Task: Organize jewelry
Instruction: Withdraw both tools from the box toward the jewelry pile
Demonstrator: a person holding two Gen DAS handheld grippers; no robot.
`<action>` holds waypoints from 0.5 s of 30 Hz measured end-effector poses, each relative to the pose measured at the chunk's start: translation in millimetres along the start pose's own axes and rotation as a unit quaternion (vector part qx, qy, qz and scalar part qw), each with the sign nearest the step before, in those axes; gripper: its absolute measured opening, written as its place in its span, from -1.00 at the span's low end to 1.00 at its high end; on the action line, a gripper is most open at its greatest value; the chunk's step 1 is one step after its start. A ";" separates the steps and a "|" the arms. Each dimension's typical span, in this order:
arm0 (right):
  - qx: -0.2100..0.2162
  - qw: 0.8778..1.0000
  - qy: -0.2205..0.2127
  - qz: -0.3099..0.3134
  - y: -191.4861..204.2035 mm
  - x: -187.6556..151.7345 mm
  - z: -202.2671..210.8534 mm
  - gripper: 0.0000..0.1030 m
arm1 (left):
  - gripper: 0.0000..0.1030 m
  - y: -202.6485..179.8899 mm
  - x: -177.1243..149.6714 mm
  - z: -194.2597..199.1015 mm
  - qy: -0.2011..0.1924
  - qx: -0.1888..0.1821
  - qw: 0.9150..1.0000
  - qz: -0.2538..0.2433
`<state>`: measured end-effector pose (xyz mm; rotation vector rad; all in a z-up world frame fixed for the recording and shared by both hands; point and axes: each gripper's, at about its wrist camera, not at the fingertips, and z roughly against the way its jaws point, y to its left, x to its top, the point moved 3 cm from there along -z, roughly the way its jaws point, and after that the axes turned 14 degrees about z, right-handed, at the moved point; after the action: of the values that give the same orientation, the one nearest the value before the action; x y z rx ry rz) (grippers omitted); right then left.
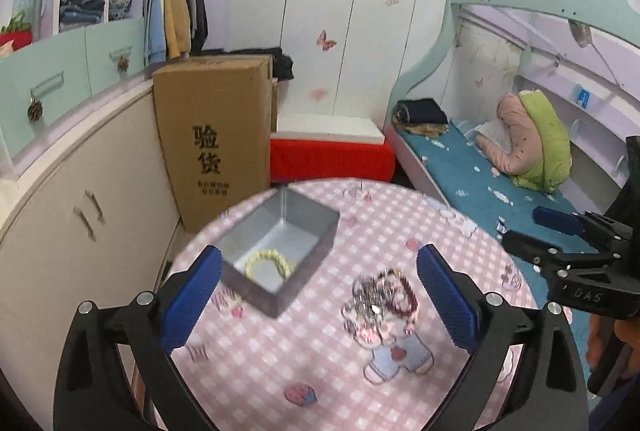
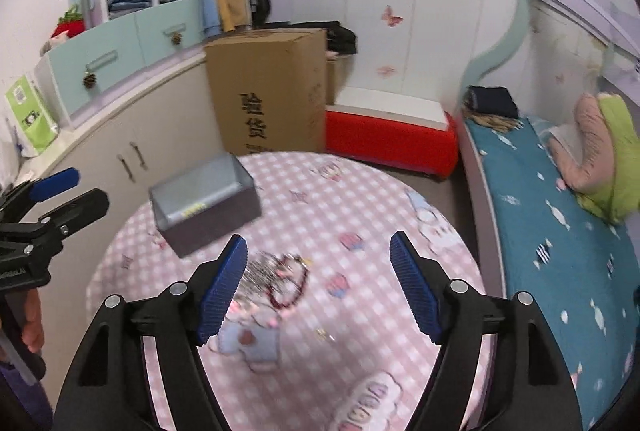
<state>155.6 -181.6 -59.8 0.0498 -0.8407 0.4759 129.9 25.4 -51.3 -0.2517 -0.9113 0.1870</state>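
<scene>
Both tongs hang spread wide over the round worktop (image 1: 280,371), nothing between their blue pads. The tangle of jewelry (image 1: 380,301), silvery chains knotted up with a dark red bead bracelet, lies loose on the pink checked cloth. It sits ahead of the left tongs (image 1: 318,301), between their pads but nearer the right-hand one. For the right tongs (image 2: 318,289) it lies off toward their left pad, partly hidden behind it. The heap has no clear long axis. The grey tin box (image 1: 280,243), holding a pale yellow bead bracelet (image 1: 269,263), stands just beyond on the left. The left tongs look better lined up, I'd say.
</scene>
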 end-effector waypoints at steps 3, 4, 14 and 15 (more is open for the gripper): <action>0.000 1.000 0.012 -0.011 -3.7 -19.6 -7.8 0.39 | 0.84 -3.1 -17.2 -11.8 0.026 0.005 1.000 -0.001; 0.002 1.000 0.018 -0.014 -5.5 -25.7 -11.7 0.39 | 0.84 -2.3 -21.6 -14.9 0.029 0.009 1.000 0.000; 0.016 0.997 0.065 -0.033 -7.3 -72.8 -50.9 0.40 | 0.84 -3.0 -66.4 -66.3 0.083 0.042 0.996 0.006; 0.020 0.997 0.070 -0.034 -7.8 -76.9 -55.2 0.40 | 0.84 -1.4 -70.0 -72.0 0.085 0.046 0.995 0.011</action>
<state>154.1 -205.8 -151.7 0.0806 -0.6896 0.4273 145.5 -4.3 -146.0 -0.1889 -0.7298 0.2251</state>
